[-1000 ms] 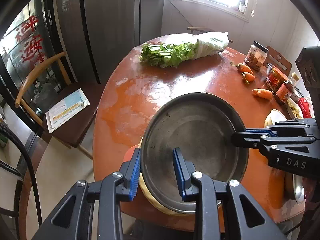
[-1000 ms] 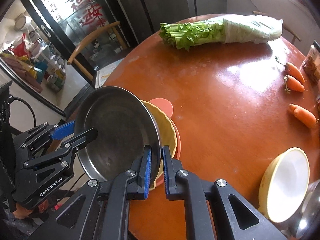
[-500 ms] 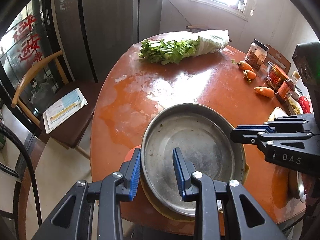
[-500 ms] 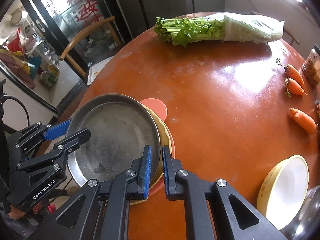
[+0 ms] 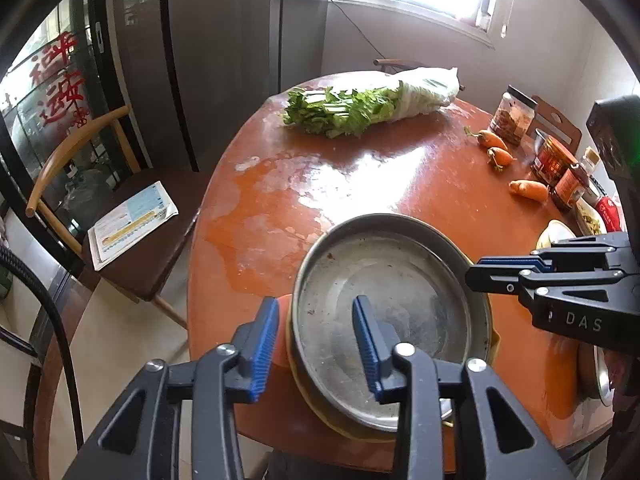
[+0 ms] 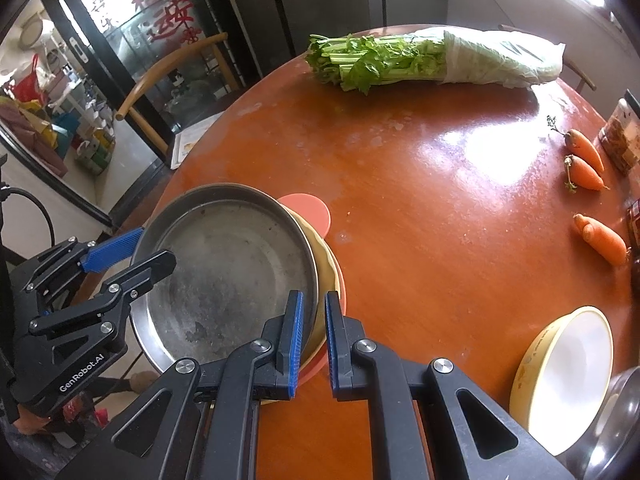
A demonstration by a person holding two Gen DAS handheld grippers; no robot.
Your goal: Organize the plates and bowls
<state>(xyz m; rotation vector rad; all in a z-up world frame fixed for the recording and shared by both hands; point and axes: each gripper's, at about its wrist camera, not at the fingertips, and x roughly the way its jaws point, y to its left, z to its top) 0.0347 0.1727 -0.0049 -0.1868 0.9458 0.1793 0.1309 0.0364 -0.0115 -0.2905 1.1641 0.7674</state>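
Observation:
A round metal plate (image 5: 392,300) (image 6: 228,264) lies flat on a yellow plate (image 6: 325,264), which rests on an orange plate (image 6: 308,210) at the near edge of the red-brown table (image 6: 420,220). My left gripper (image 5: 315,308) (image 6: 154,246) straddles the metal plate's near rim. Its jaws are opening, and the outer pad stands clear of the rim. My right gripper (image 6: 313,298) (image 5: 476,268) is shut on the opposite rim of the metal plate. A yellow bowl (image 6: 572,372) with a white inside sits at the right, beside a metal bowl (image 6: 620,420).
A bundle of greens (image 6: 400,60) lies at the far side of the table. Three carrots (image 6: 584,172) and several jars (image 5: 556,160) line the right edge. A wooden chair (image 5: 132,232) holding a leaflet stands left of the table.
The metal plate came down from a tilt and now lies flat on the yellow plate. My left gripper's jaws have widened around its rim. The right gripper still grips the other rim.

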